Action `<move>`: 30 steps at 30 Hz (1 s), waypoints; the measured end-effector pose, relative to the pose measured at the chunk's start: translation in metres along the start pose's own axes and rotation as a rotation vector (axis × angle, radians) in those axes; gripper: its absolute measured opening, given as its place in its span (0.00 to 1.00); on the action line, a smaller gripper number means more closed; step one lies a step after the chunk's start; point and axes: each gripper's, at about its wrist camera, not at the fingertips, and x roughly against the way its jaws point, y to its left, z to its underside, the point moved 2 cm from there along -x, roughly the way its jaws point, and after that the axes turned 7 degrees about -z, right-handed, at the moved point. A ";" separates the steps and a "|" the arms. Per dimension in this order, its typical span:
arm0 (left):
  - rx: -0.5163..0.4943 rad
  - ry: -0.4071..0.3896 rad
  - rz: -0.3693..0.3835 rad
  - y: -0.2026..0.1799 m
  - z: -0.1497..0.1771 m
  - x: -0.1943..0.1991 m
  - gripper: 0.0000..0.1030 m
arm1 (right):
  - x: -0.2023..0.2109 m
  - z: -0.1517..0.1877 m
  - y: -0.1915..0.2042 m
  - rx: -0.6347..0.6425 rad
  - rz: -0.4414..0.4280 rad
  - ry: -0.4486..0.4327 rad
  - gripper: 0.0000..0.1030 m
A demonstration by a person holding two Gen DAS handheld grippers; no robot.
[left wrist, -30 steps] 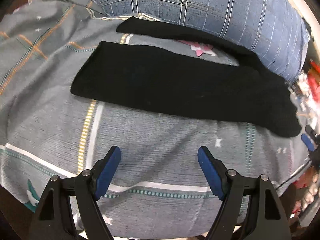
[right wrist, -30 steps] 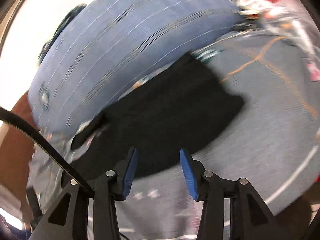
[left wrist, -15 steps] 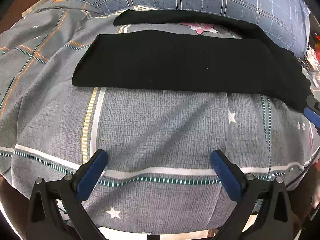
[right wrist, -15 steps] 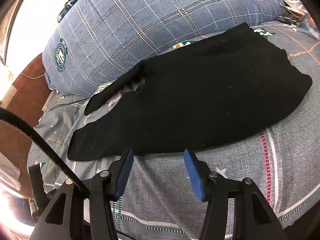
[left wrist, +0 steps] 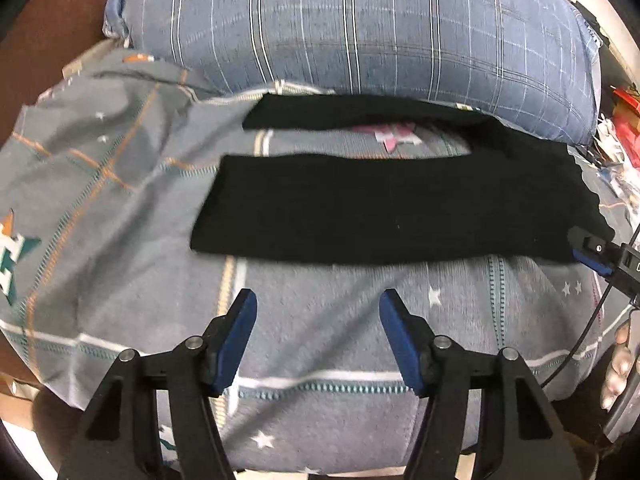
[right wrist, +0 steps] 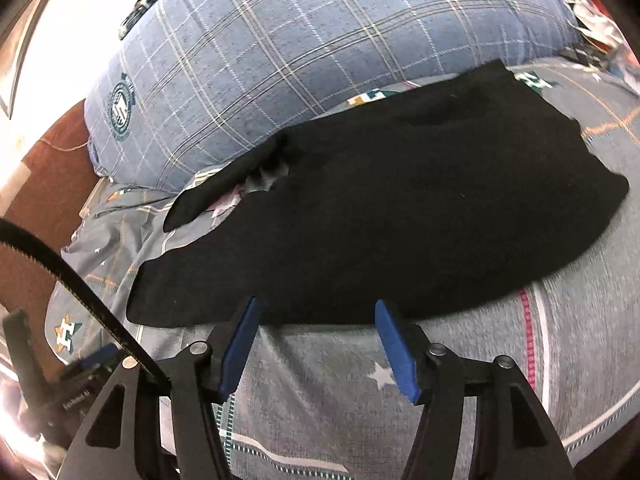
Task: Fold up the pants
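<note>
Black pants (left wrist: 392, 216) lie flat on a grey patterned bedsheet (left wrist: 328, 344), legs spread apart toward the left, waist to the right. My left gripper (left wrist: 318, 312) is open and empty, hovering over the sheet just short of the near leg's edge. In the right wrist view the pants (right wrist: 400, 216) fill the middle. My right gripper (right wrist: 316, 320) is open and empty, its blue fingertips (right wrist: 390, 328) at the pants' near edge. The right gripper also shows in the left wrist view (left wrist: 596, 258) at the waist corner.
A big blue plaid pillow (left wrist: 380, 28) lies right behind the pants, also in the right wrist view (right wrist: 304, 48). Brown headboard (left wrist: 44, 28) at far left. Clutter (left wrist: 624, 120) at the right edge. A black cable (right wrist: 80, 292) crosses the right wrist view.
Both grippers moved closer to the pants' near edge. The left gripper's jaws narrowed somewhat compared with half a second ago. The pants have not moved.
</note>
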 end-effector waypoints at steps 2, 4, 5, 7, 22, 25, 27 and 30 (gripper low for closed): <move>-0.006 -0.012 -0.012 0.002 -0.006 0.000 0.61 | -0.002 -0.005 0.003 0.016 -0.002 0.000 0.64; -0.004 -0.008 -0.010 0.006 -0.011 -0.003 0.61 | -0.004 -0.011 0.005 0.027 0.000 -0.001 0.65; 0.003 -0.004 -0.004 0.009 -0.015 -0.006 0.61 | -0.005 -0.015 0.006 0.034 0.000 -0.001 0.65; 0.026 0.006 0.020 0.019 -0.029 -0.014 0.62 | -0.006 -0.023 0.006 0.045 -0.005 0.005 0.65; 0.061 0.076 0.076 0.068 -0.210 -0.131 0.68 | -0.042 -0.166 -0.057 0.073 0.046 0.135 0.69; 0.090 0.143 0.103 0.069 -0.235 -0.173 0.68 | -0.063 -0.190 -0.073 0.058 0.031 0.198 0.69; 0.106 0.185 0.127 0.070 -0.247 -0.202 0.68 | -0.076 -0.207 -0.081 0.074 0.053 0.214 0.69; 0.118 0.221 0.159 0.067 -0.253 -0.227 0.68 | -0.096 -0.226 -0.085 0.117 0.064 0.251 0.69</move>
